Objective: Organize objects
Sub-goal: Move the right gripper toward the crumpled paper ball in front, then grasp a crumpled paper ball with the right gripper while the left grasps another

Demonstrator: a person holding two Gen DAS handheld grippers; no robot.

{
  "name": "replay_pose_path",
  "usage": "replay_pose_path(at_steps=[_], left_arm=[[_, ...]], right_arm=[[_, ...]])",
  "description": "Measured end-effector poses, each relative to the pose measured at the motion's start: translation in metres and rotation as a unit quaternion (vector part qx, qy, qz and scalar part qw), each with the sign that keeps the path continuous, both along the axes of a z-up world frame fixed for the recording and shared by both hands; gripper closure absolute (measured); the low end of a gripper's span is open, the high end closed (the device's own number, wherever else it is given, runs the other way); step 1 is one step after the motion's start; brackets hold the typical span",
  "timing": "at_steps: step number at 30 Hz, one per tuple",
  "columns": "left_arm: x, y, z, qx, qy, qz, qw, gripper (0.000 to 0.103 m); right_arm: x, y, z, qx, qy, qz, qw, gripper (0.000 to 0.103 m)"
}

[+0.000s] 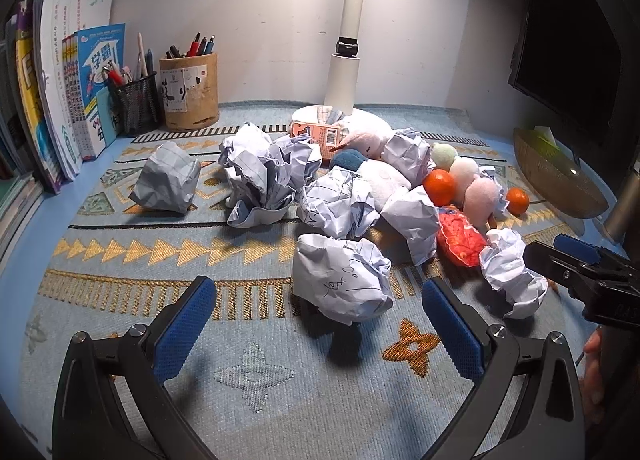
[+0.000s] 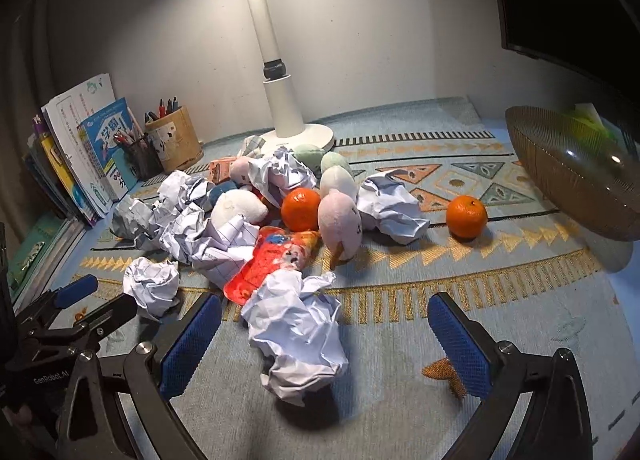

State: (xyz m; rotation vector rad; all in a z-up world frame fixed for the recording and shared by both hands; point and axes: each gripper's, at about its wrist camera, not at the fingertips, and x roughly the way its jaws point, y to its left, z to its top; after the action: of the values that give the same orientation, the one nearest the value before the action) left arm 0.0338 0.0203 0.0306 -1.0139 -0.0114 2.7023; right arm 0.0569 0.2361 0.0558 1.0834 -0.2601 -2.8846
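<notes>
Several crumpled paper balls lie heaped on the patterned mat [image 1: 160,252] with plush toys, two oranges and a red snack packet [image 1: 458,238]. My left gripper [image 1: 319,302] is open, its blue pads either side of a paper ball with writing [image 1: 340,278]. My right gripper [image 2: 325,322] is open too, around another paper ball [image 2: 298,336]. One orange [image 2: 301,209] sits in the heap beside a pink plush [image 2: 340,222]; the other orange [image 2: 466,217] lies alone to the right. In the left wrist view the right gripper's fingers [image 1: 560,260] show at the right edge.
A white lamp base [image 2: 294,132] stands at the back. Books [image 1: 52,100], a mesh pen holder [image 1: 134,102] and a bamboo pen cup [image 1: 190,90] line the back left. A ribbed glass bowl [image 2: 576,176] stands on the right beneath a dark monitor [image 1: 568,40].
</notes>
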Motion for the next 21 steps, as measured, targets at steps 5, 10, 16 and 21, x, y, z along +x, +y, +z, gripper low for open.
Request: replay_pose_path(at_steps=[5,10,16,21], left_arm=[[-0.005,0.005,0.001,0.009,-0.020,-0.002,0.9998,0.001],[-0.013,0.014,-0.005,0.005,-0.040,-0.001,0.9992,0.002],[-0.015,0.017,-0.008,-0.006,-0.043,-0.002,0.9991,0.029],[-0.014,0.018,-0.010,-0.013,-0.044,-0.008,0.9989,0.054]], right_arm=[[-0.005,-0.015,-0.008,0.016,-0.031,0.034,0.999,0.000],[-0.009,-0.028,-0.011,0.055,-0.034,0.041,0.997,0.011],[-0.012,-0.025,-0.014,0.049,-0.044,0.037,0.997,0.017],[-0.014,-0.031,-0.019,0.058,-0.057,0.047,0.996,0.056]])
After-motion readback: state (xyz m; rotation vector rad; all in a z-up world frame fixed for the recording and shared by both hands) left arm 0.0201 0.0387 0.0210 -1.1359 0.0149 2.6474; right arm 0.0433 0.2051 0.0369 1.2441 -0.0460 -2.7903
